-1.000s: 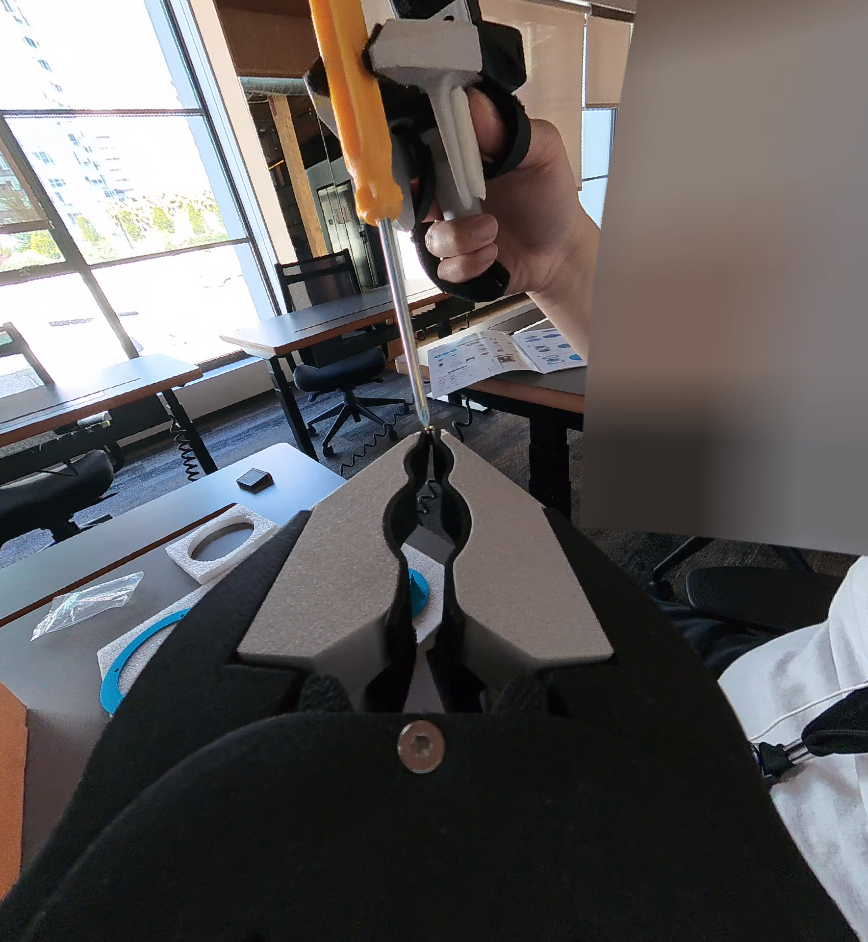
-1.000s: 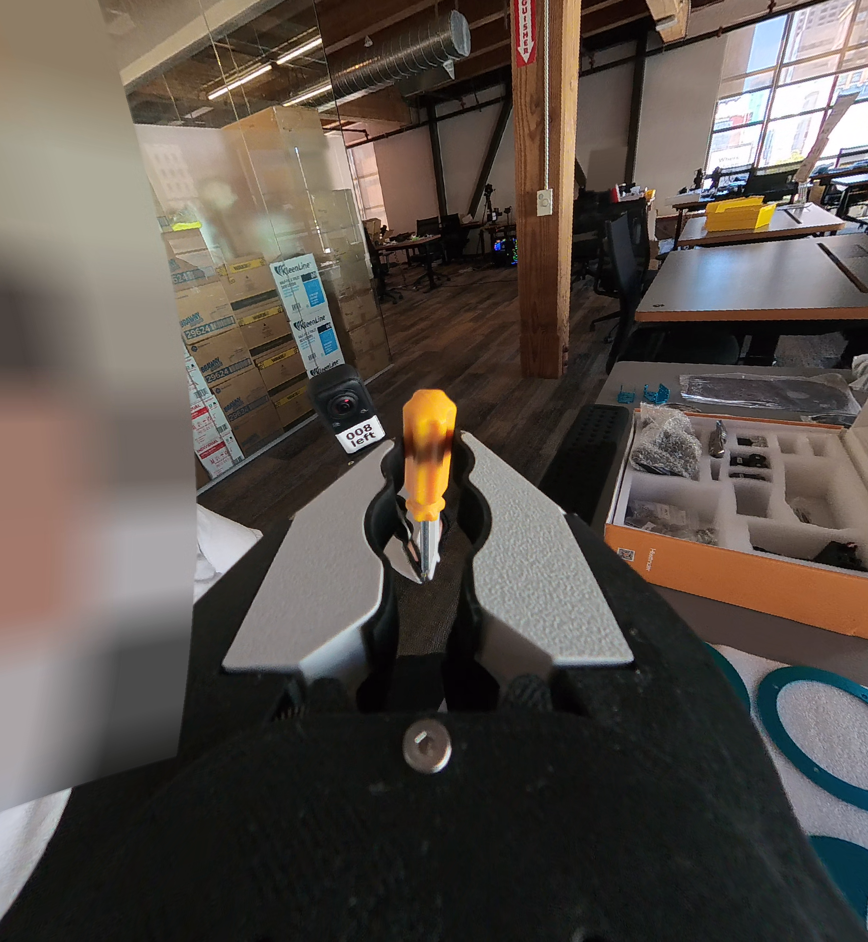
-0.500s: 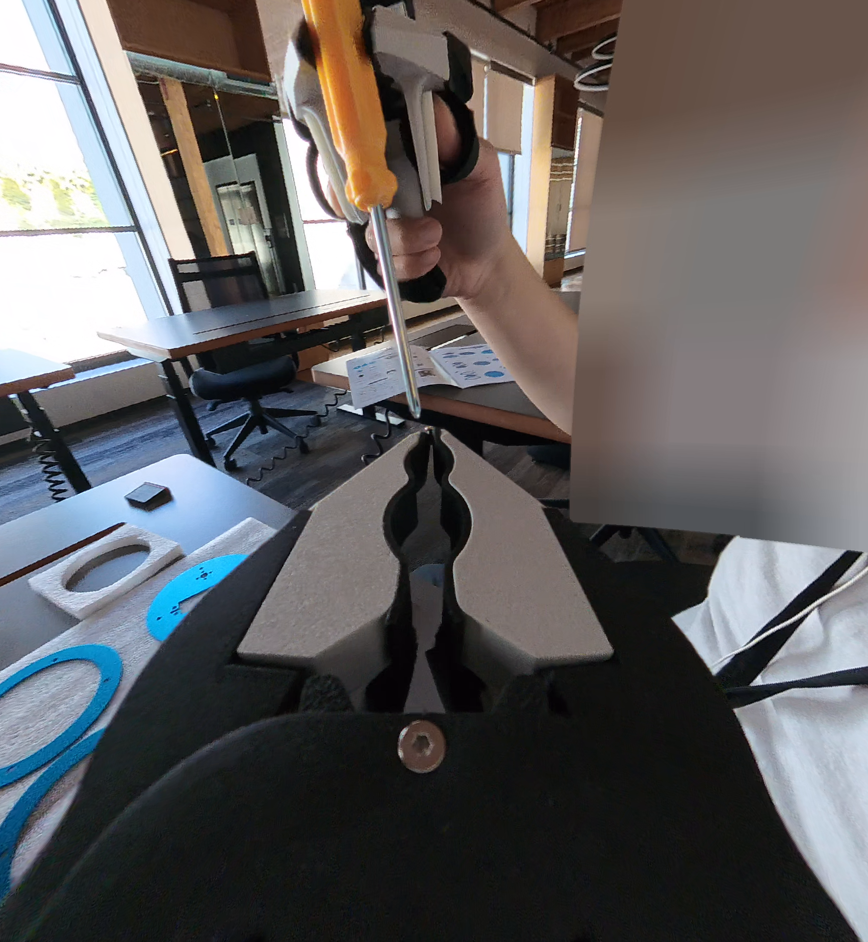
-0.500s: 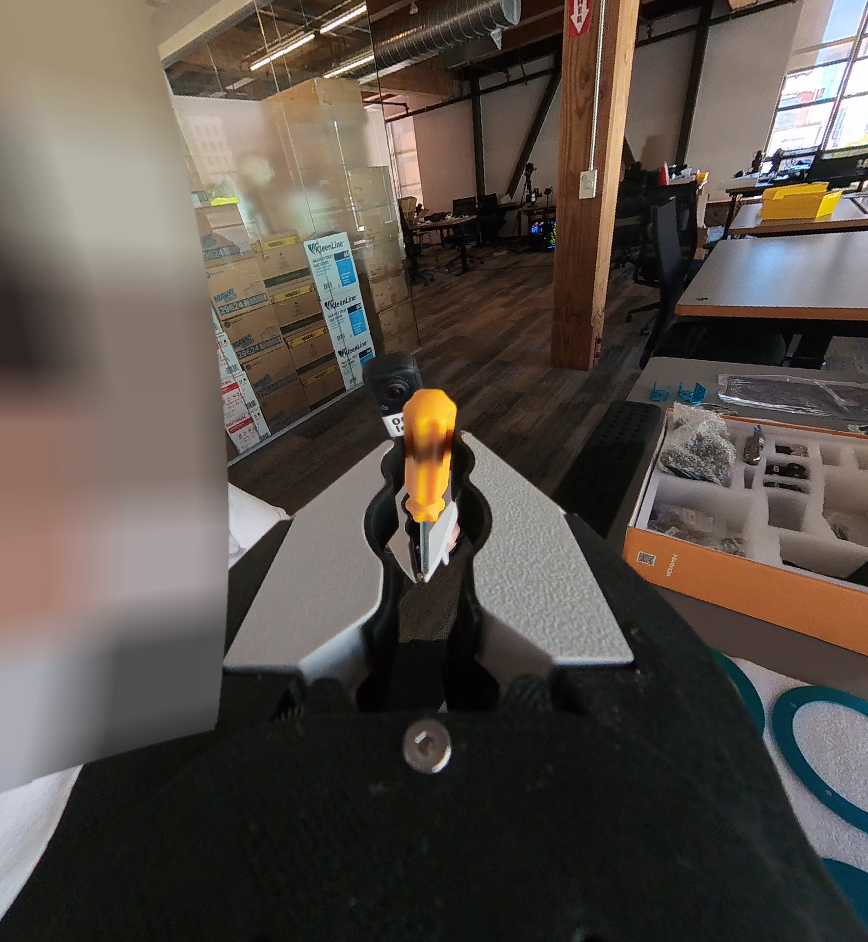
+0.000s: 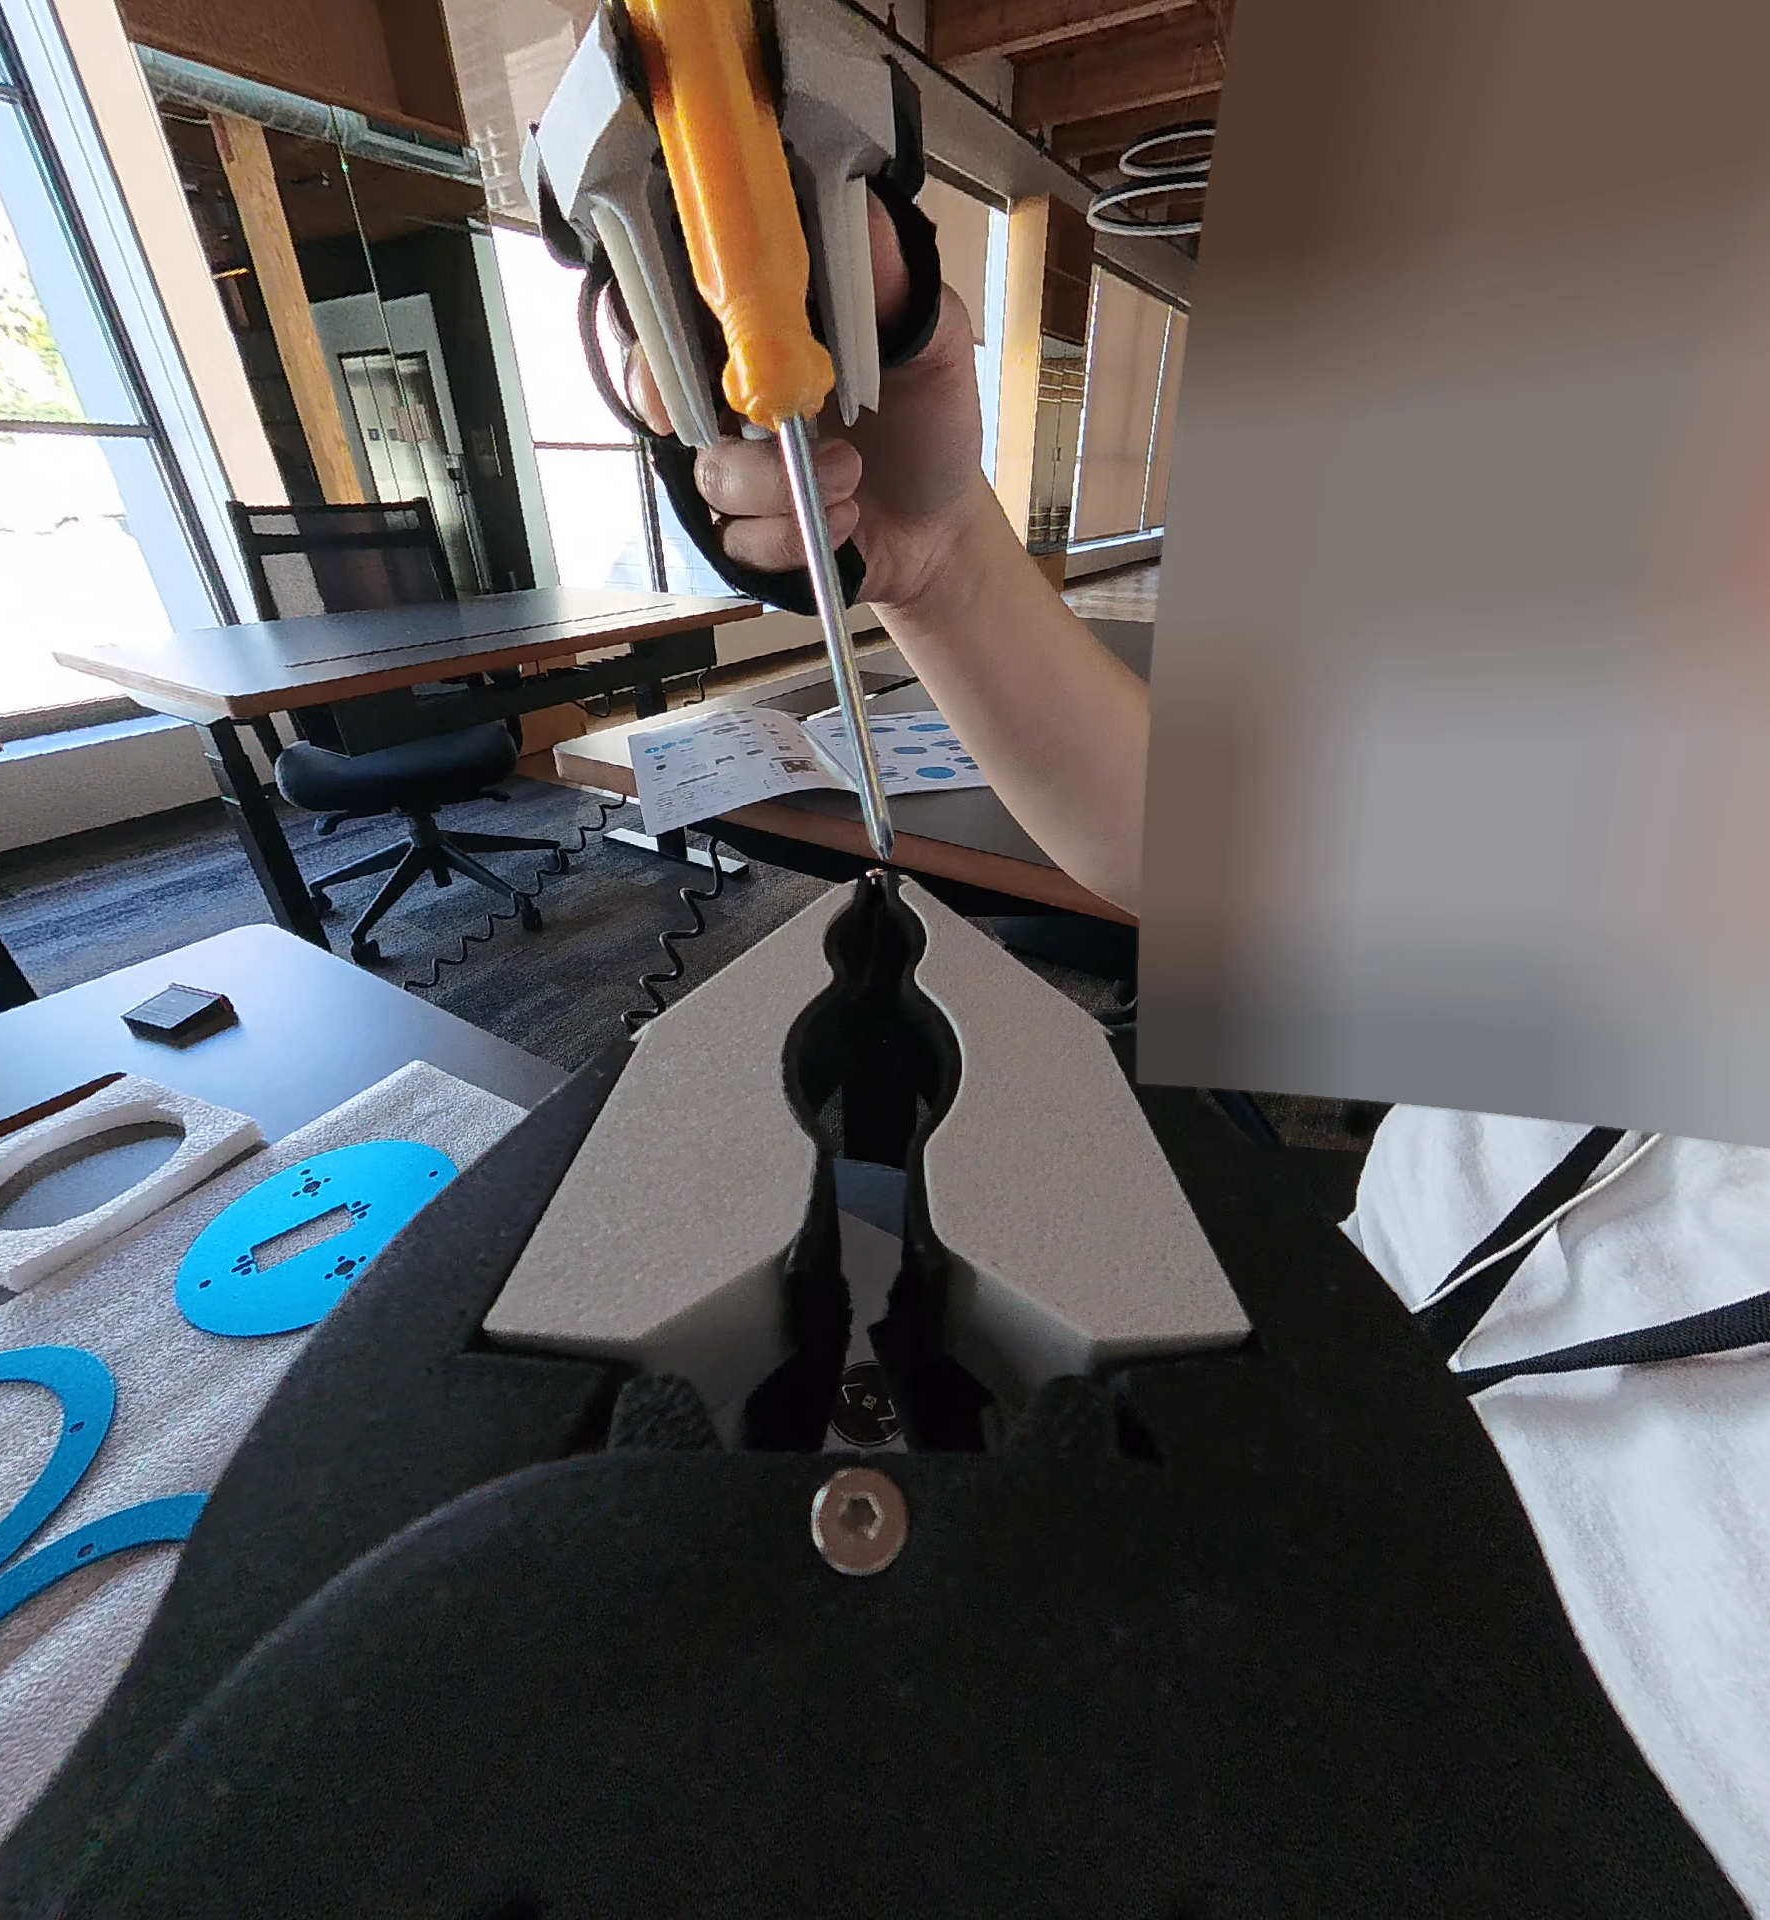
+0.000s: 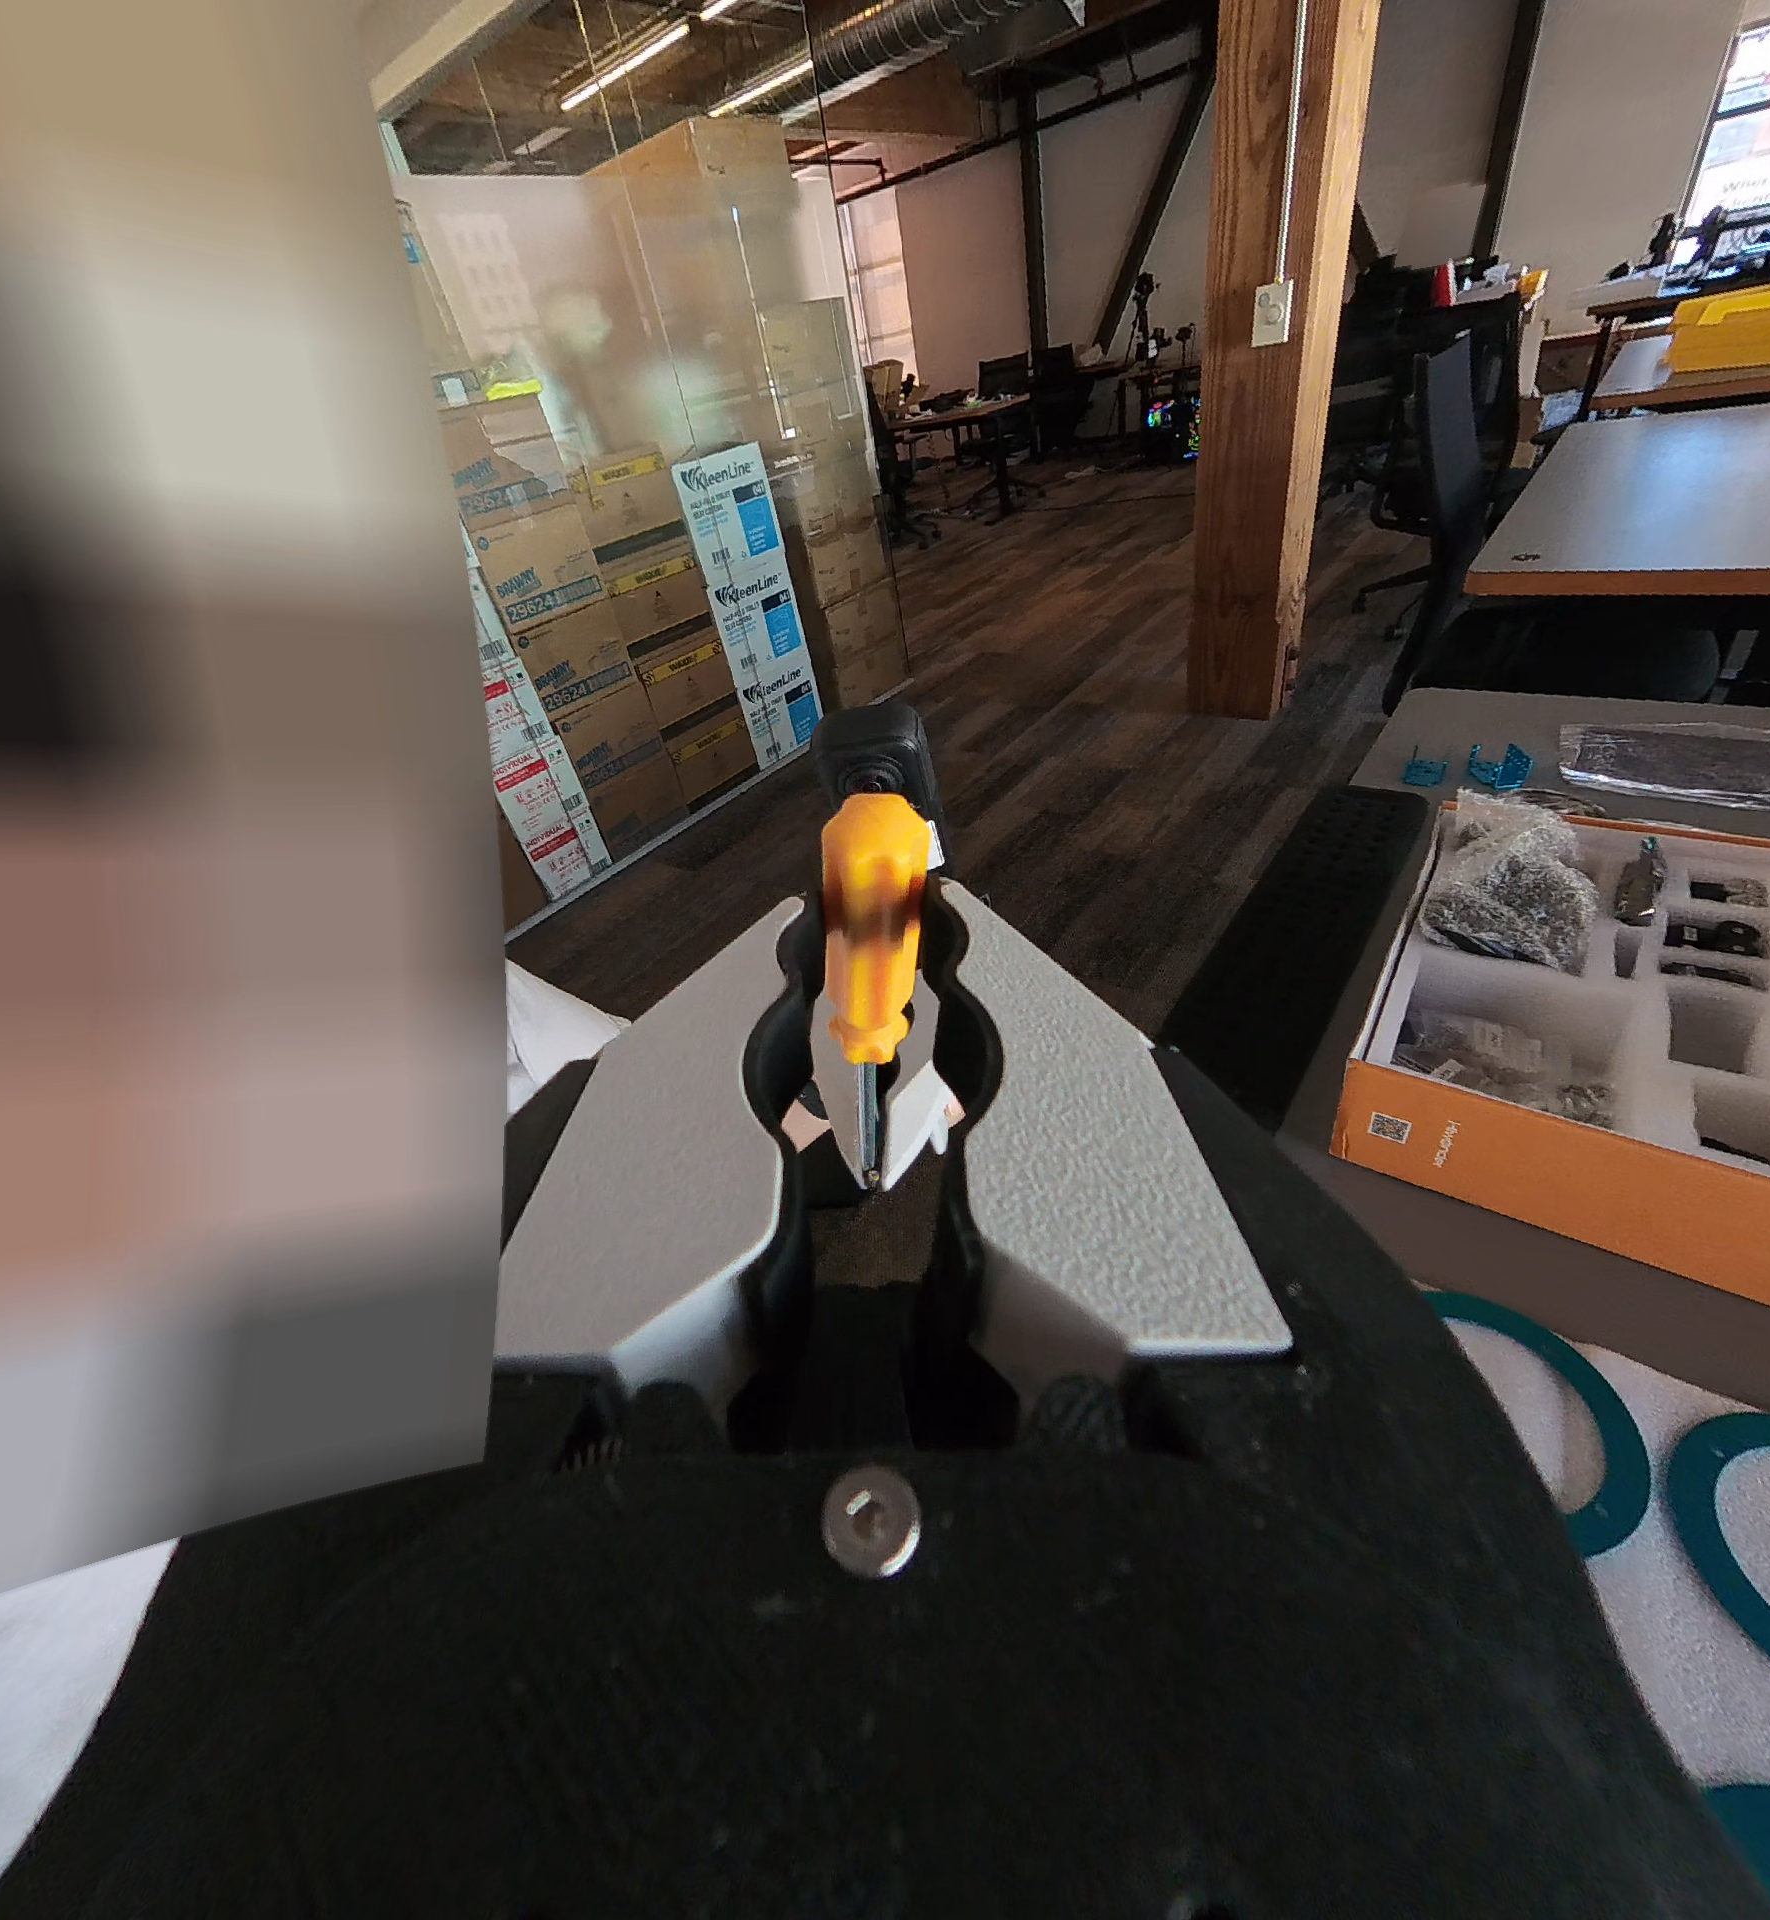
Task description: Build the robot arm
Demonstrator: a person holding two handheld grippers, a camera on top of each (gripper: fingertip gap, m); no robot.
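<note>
Left wrist view, left to right: table [image 5: 320, 1023] at lower left carries white foam sheet [image 5: 81, 1340] with blue rings [image 5: 81, 1423], a blue disc plate [image 5: 309, 1236] and a white foam frame [image 5: 102, 1164]; small black block [image 5: 177, 1011] sits farther back on the bare table. Centre: left tongs [image 5: 879, 891] pinched narrow, tips nearly touching, a tiny screw [image 5: 876, 878] nipped at the very tip. Right tongs [image 5: 746, 208] at top centre, held by a hand [image 5: 860, 488], clamped on the orange handle of a screwdriver [image 5: 746, 239]; shaft runs down and slightly right, tip just above the screw, contact too close to call. Open booklet [image 5: 756, 764] on a table behind the shaft. Right wrist view: stacked cardboard boxes [image 6: 590, 644] behind glass at left of centre; right tongs [image 6: 876, 904] in centre closed on the screwdriver [image 6: 865, 935] handle, shaft pointing back toward the camera, the other rig's camera [image 6: 876, 753] just beyond. Wooden post [image 6: 1265, 353] right of centre. Far right: open orange box [image 6: 1587, 1195] with foam compartments holding small parts, on the table [image 6: 1328, 1101]; teal rings [image 6: 1712, 1538] on white foam at lower right.
</note>
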